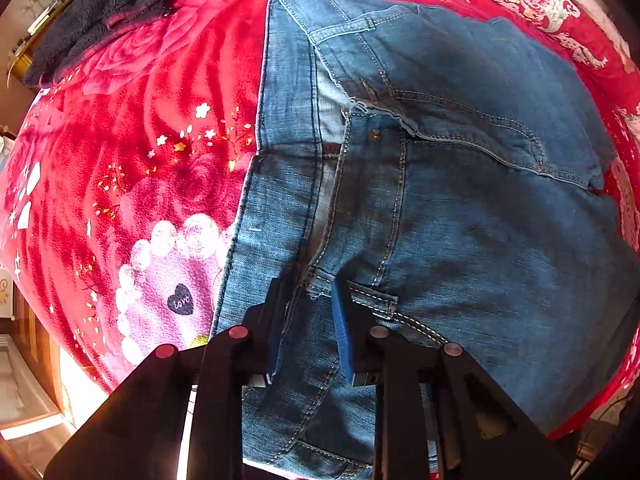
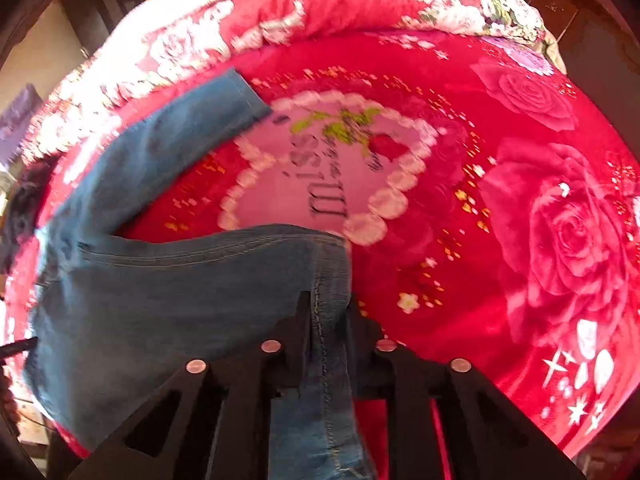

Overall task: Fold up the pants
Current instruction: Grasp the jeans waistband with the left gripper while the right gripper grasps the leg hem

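From the left wrist view, the jeans (image 1: 460, 184) lay flat on the red blanket (image 1: 132, 152), and my left gripper (image 1: 308, 320) was pinching the waistband beside a belt loop. Denim looked floppy but hefty, so thick seams were the place to grab. The right wrist view alone showed my right gripper (image 2: 330, 320) clamped on a leg hem, near the blanket's pink heart (image 2: 320, 168)

The pants (image 1: 460, 184), blue denim jeans with pale contrast stitching, are spread flat on the red floral blanket (image 1: 132, 152), waistband and fly opened. Near the blanket's pink heart motif (image 2: 320, 168), two legs are seen, the nearer hem raised.
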`<state>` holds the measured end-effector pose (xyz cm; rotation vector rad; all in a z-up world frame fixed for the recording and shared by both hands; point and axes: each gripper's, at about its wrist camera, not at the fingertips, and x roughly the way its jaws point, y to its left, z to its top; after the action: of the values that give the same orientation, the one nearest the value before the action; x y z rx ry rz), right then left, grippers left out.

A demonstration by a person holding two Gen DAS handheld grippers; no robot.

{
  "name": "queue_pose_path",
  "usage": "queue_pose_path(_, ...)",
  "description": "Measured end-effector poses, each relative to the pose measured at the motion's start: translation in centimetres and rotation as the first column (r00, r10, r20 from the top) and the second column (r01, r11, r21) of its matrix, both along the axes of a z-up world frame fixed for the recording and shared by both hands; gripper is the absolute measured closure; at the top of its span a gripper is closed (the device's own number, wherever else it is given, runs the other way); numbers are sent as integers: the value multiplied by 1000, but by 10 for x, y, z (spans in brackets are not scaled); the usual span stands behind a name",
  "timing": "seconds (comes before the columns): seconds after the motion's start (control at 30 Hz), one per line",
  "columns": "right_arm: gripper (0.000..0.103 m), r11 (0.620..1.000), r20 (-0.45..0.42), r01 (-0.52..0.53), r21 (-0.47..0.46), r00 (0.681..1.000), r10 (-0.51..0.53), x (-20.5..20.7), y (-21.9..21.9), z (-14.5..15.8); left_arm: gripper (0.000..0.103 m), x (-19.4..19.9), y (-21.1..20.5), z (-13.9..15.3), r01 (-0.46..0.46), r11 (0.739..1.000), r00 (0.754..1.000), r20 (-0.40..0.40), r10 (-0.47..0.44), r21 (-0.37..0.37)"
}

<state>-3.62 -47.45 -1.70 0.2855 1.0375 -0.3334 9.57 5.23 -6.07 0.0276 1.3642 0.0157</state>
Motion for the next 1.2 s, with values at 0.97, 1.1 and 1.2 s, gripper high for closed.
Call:
queue_pose_path(0.97, 92, 981, 98, -41, 189, 995, 23, -45, -19, 47, 45, 19, 19, 82, -24, 967, 1000, 3, 26, -255)
queue_pose_path(1.1, 74, 954, 162, -69, 292, 987, 21, 46, -23, 62, 37, 86, 11, 49, -117, 941, 993, -56, 105, -318)
queue_pose_path(1.2, 73, 937, 165, -43, 347, 986, -15, 121, -25, 55, 37, 105, 5, 26, -197, 928, 978, -132, 162, -316)
